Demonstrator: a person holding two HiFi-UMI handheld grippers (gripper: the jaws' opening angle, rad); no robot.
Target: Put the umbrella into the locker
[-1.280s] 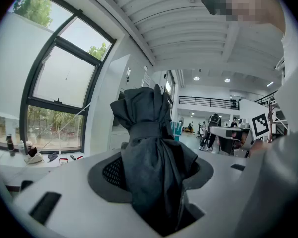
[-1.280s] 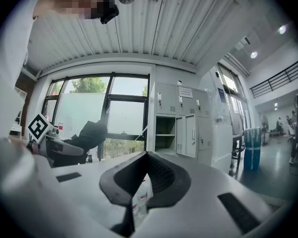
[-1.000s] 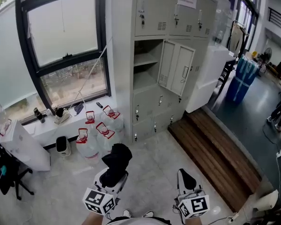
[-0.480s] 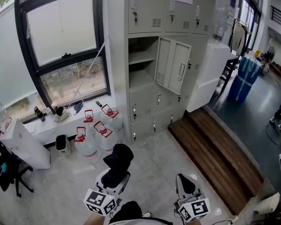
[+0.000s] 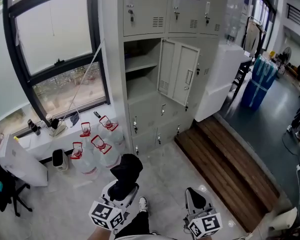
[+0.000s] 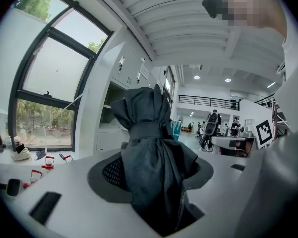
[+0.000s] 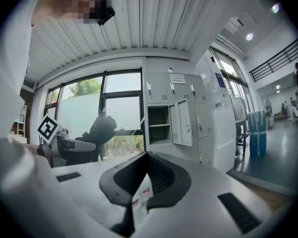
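Note:
A folded black umbrella (image 5: 125,170) stands up out of my left gripper (image 5: 123,185), whose jaws are shut on its lower part; in the left gripper view the umbrella (image 6: 151,152) fills the gap between the jaws. The grey locker (image 5: 142,66) is ahead, one compartment open with a shelf inside and its door (image 5: 177,71) swung to the right. My right gripper (image 5: 195,198) is low at the right, jaws together and empty. From the right gripper view the jaw tips (image 7: 146,155) meet, and the locker (image 7: 159,125) and umbrella (image 7: 102,129) show beyond.
Several water bottles with red caps (image 5: 92,146) stand on the floor left of the locker, under the window sill (image 5: 45,134). A wooden platform (image 5: 225,164) runs along the right. A white box (image 5: 20,159) sits at far left. My shoe (image 5: 143,203) shows between the grippers.
The locker has come closer and shifted left in view as I step toward it. Both grippers travel along, the umbrella still held. A leg and shoe have appeared at the bottom.

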